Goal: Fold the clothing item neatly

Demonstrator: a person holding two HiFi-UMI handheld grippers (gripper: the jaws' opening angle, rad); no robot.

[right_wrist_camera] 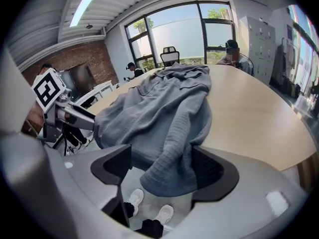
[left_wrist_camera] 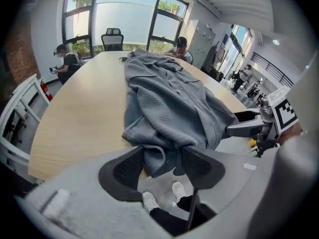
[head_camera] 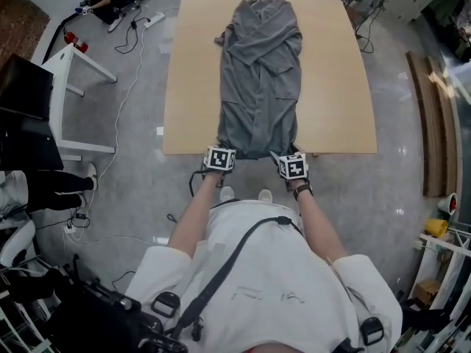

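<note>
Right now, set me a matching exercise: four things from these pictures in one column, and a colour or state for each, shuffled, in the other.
Things:
1. garment
2. table
3. left gripper
4. shoes

Colour or state:
A. white
B. light wood
C. grey, near edge hanging off the table
D. open, with the garment's hem between the jaws

Pairs: 1-C, 2-B, 3-D, 4-A
</note>
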